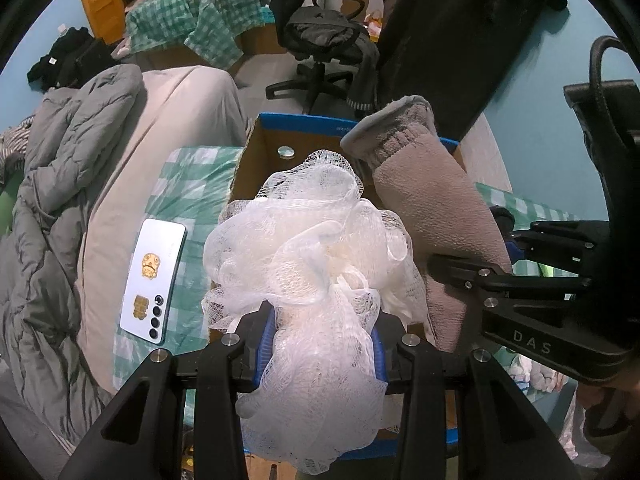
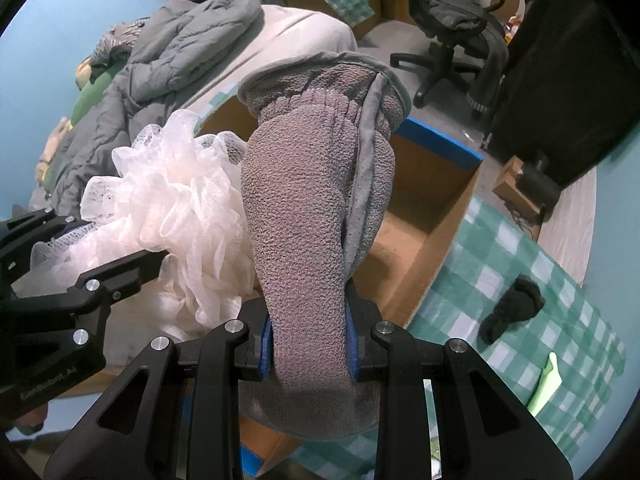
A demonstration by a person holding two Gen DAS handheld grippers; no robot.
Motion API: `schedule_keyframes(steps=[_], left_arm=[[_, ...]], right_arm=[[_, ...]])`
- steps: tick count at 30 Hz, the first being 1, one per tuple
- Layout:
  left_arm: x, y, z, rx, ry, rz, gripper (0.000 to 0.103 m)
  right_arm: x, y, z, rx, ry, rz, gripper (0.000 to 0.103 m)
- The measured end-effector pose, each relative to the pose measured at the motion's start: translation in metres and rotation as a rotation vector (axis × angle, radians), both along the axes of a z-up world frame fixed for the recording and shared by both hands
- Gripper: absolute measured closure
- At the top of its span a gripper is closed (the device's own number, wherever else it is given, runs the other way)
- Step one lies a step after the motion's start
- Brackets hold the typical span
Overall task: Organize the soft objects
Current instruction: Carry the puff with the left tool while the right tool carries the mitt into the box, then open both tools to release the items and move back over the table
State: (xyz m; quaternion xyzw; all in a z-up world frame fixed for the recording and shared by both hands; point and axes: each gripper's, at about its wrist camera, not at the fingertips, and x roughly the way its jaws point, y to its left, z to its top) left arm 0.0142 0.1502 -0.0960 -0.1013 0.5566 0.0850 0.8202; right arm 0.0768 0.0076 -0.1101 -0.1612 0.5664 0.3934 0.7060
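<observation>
Both claws loaded over the box [image 1: 320,128].
Your left claw [image 1: 320,350] pinched the mesh pouf [image 1: 308,248], right claw [image 2: 310,340] pinched the grey mitt [image 2: 312,200]; mesh could've snagged pads on release, mitt might've flopped over box rim.

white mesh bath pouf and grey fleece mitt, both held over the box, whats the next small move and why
Probably lower both and open. The left gripper is shut on the white mesh bath pouf, the right gripper on the grey fleece mitt, and both hang over the open brown cardboard box with blue edge, not yet inside.
</observation>
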Motion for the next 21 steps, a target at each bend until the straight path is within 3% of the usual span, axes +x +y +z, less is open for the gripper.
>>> schedule_keyframes(steps=[3, 5, 10, 13, 21], left_arm=[[0.002, 0.002, -0.006, 0.002, 0.023, -0.002, 0.054], [0.002, 0.002, -0.008, 0.013, 0.038, -0.001, 0.052], [-0.003, 0.001, -0.002, 0.036, 0.027, -0.005, 0.039], [-0.005, 0.001, 0.001, 0.042, 0.023, -0.004, 0.038], [-0.011, -0.003, 0.010, 0.017, 0.011, 0.011, 0.037]], right_arm=[[0.001, 0.003, -0.004, -0.010, 0.010, -0.014, 0.073], [0.002, 0.005, -0.006, -0.009, 0.021, -0.023, 0.057], [0.003, 0.004, -0.005, -0.036, -0.004, -0.051, 0.044], [0.002, 0.000, -0.003, -0.037, -0.014, -0.069, 0.043], [-0.004, -0.012, 0.012, -0.002, -0.040, -0.080, 0.028]])
